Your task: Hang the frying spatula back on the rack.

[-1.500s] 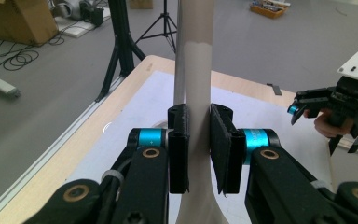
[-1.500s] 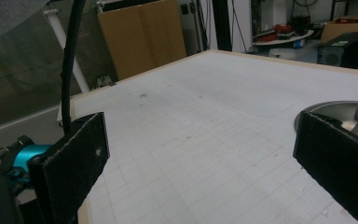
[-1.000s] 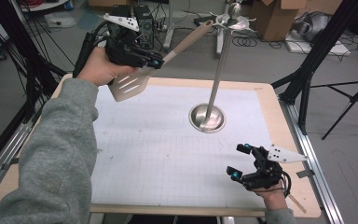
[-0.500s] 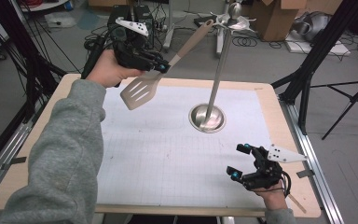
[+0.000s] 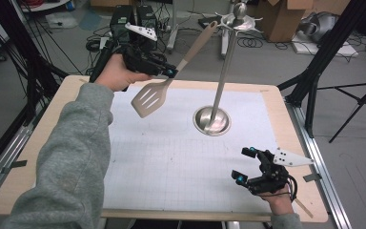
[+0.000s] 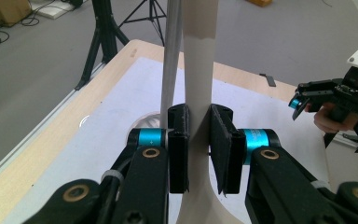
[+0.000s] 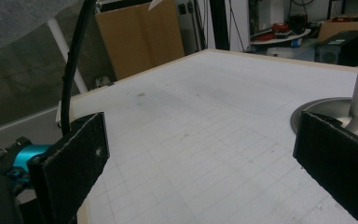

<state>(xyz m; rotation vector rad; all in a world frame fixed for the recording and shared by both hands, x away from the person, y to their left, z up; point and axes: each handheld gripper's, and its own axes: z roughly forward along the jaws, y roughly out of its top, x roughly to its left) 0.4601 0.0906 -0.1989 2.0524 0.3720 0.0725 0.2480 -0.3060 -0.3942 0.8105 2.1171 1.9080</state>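
A slotted spatula [image 5: 148, 99] with a pale handle hangs tilted over the table's far left, head down. Its handle end points up toward the hooks at the top of the metal stand [image 5: 223, 71]. My left gripper [image 5: 171, 72] is shut on the neck of the handle. In the left gripper view the handle [image 6: 198, 70] runs up between the two pads, which press on it, and the stand's pole [image 6: 172, 56] rises just behind. My right gripper [image 5: 245, 164] rests on the mat at the front right, open and holding nothing. Its pads [image 7: 70, 168] stand wide apart.
The stand's round base [image 5: 212, 120] sits on the white grid mat [image 5: 171, 162], also seen as the base [image 7: 326, 112] at right in the right gripper view. The table's wooden rim [image 5: 52, 143] borders the mat. Tripods, boxes and cables stand beyond the table.
My left gripper has carried the spatula to the right and a little down, closer to the stand's pole. The right gripper has stayed put.
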